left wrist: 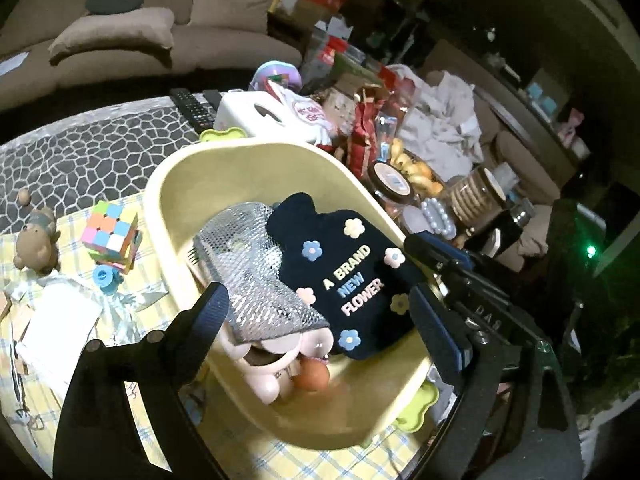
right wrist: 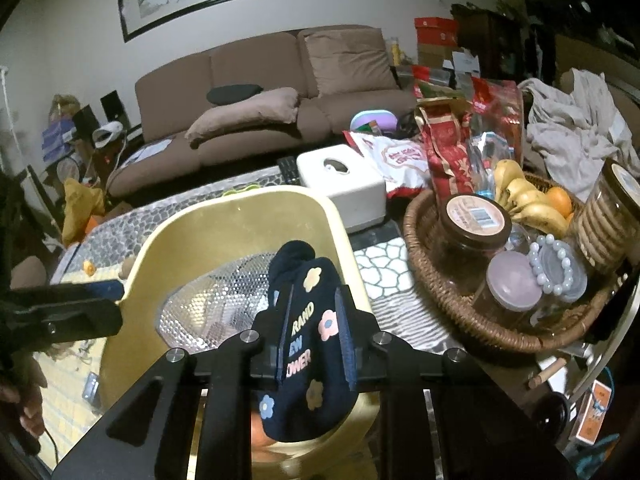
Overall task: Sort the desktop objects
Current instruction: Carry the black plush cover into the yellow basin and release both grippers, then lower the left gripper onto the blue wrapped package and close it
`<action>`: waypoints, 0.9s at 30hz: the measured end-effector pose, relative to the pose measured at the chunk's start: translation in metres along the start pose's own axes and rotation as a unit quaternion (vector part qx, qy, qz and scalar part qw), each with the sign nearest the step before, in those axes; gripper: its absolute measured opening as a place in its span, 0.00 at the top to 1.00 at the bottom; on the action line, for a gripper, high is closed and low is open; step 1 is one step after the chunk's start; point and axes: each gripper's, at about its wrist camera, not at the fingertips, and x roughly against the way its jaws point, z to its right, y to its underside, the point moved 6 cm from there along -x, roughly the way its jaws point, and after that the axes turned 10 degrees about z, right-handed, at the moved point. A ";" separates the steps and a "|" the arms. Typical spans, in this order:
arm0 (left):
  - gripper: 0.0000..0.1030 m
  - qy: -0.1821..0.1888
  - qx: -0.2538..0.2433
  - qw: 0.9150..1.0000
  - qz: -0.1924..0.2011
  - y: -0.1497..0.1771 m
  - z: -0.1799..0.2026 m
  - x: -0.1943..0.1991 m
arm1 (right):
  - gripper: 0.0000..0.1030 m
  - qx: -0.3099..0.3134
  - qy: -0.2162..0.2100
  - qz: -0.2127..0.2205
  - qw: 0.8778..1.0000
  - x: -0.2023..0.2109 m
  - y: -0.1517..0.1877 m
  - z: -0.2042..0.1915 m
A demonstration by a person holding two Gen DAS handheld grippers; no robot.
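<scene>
- Right now the navy pouch [right wrist: 308, 344], with its flower patches and "A BRAND NEW FLOWER" lettering, sits pinched between the closed fingers of the right gripper [right wrist: 314, 344], its lower end down inside the yellow tub [right wrist: 240, 216] and its top end rising toward the far rim.
- Seen from the left wrist, the same pouch [left wrist: 344, 276] lies against the tub's right wall [left wrist: 224, 168], overlapping a silver mesh bag [left wrist: 256, 276].
- The left gripper [left wrist: 320, 312] hangs wide open over the tub with nothing between its jaws; one finger is outside the near wall, the other over the pouch's edge.
- Risk, as I judge it: if the right gripper lets go while the pouch leans on the wall, the pouch could slump over the rim or stay propped up rather than lying flat.
- A second risk is the two grippers being so close; a careless move of the left could knock the right's fingers or snag the mesh bag.
- Under the mesh bag the tub also holds a pale pink item [left wrist: 276, 376] and an orange ball [left wrist: 314, 376]; what the pink thing is I cannot tell.
- Just beside the tub, a wicker basket [right wrist: 432, 280] carries a brown-lidded jar [right wrist: 474, 216], a purple-lidded jar [right wrist: 516, 280], a bead bracelet [right wrist: 556, 264], a jar of biscuits [right wrist: 608, 216], bananas [right wrist: 524, 196] and an orange [right wrist: 558, 200].
- On the checked cloth [left wrist: 72, 240] left of the tub remain a puzzle cube [left wrist: 112, 236], a blue ring [left wrist: 105, 278] and a small bear figure [left wrist: 36, 240], apparently unsorted.
</scene>
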 end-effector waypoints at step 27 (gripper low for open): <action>0.00 -0.070 0.036 0.997 0.019 0.037 -0.082 0.088 | 0.20 0.057 -0.074 -0.003 0.996 -0.009 -0.005 -0.125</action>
